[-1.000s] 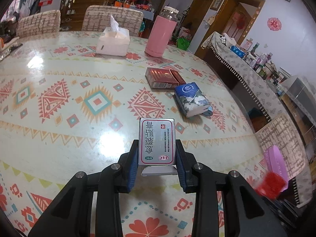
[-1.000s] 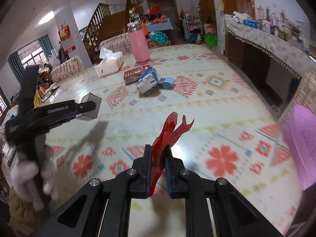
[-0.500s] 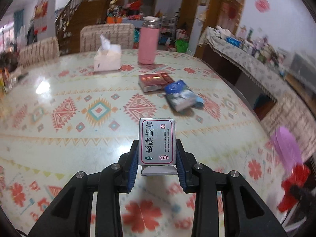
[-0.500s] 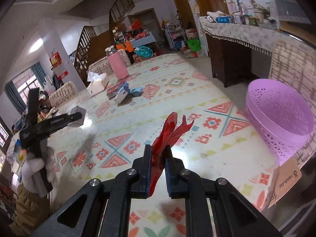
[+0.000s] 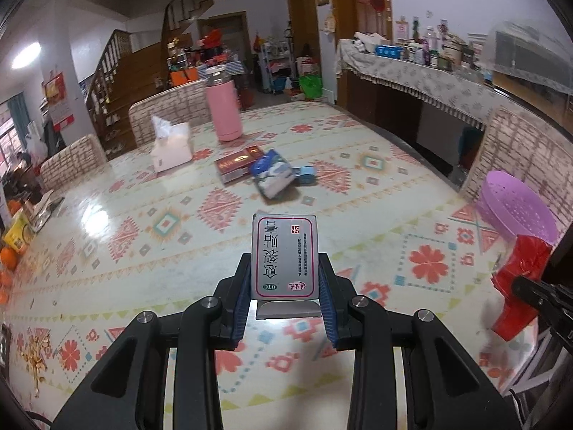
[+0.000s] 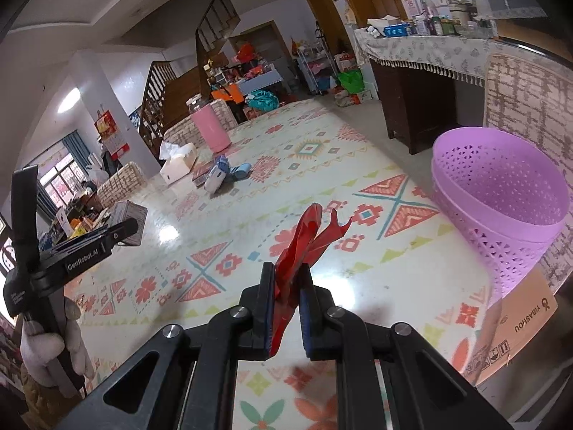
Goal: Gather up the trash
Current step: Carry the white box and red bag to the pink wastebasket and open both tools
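My left gripper (image 5: 284, 288) is shut on a silver medicine box (image 5: 283, 256) with red-framed print, held above the patterned table (image 5: 143, 236). My right gripper (image 6: 288, 286) is shut on a crumpled red wrapper (image 6: 309, 238), held over the table's right end. The wrapper also shows at the right edge of the left wrist view (image 5: 521, 279). A purple perforated basket (image 6: 501, 190) stands just past the table's right edge, right of the wrapper, and shows in the left wrist view (image 5: 515, 209). The left gripper with its box (image 6: 127, 216) shows at the left of the right wrist view.
Far on the table lie a red box (image 5: 236, 161), a blue tissue pack (image 5: 274, 175), a white tissue box (image 5: 170, 147) and a pink flask (image 5: 224, 109). A cardboard box (image 6: 515, 322) sits below the basket. Chairs surround the table; a draped sideboard (image 5: 422, 79) stands right.
Both grippers have swung to the right and pulled back toward the table's right end. The purple basket has come much closer to the red wrapper. Both holds are unchanged.
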Demonstrator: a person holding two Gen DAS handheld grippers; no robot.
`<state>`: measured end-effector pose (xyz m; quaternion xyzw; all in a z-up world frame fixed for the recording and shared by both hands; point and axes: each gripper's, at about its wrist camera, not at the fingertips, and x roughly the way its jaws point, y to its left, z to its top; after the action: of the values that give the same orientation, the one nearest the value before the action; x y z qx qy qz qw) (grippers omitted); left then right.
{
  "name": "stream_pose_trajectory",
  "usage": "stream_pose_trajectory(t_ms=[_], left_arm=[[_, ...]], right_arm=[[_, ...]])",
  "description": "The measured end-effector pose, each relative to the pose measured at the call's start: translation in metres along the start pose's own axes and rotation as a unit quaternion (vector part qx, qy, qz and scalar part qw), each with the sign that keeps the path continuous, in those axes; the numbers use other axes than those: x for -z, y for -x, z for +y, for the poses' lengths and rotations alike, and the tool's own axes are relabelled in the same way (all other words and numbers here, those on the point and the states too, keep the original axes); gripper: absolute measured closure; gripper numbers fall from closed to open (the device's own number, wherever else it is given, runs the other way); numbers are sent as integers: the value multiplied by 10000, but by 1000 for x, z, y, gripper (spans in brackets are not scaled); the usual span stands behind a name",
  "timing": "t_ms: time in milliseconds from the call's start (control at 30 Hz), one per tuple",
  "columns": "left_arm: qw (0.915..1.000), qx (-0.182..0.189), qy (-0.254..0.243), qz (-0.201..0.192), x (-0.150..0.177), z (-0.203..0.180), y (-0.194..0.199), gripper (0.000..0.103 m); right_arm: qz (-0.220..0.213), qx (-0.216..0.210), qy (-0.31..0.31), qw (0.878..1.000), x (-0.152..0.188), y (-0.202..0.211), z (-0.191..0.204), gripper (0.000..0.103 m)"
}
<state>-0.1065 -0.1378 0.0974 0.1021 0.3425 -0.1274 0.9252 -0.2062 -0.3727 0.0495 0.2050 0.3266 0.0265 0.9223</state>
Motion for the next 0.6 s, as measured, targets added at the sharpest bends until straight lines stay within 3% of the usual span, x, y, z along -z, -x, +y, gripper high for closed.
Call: stream_pose_trajectory(t_ms=[467, 600], left_arm=[[9986, 127, -480, 161, -14, -62, -19, 70], [9978, 333, -510, 246, -23, -80, -26, 70]], right_arm=[[-205, -4, -422, 9989, -14, 13, -51, 89], [-288, 27, -430, 9987, -22, 18, -63, 89]])
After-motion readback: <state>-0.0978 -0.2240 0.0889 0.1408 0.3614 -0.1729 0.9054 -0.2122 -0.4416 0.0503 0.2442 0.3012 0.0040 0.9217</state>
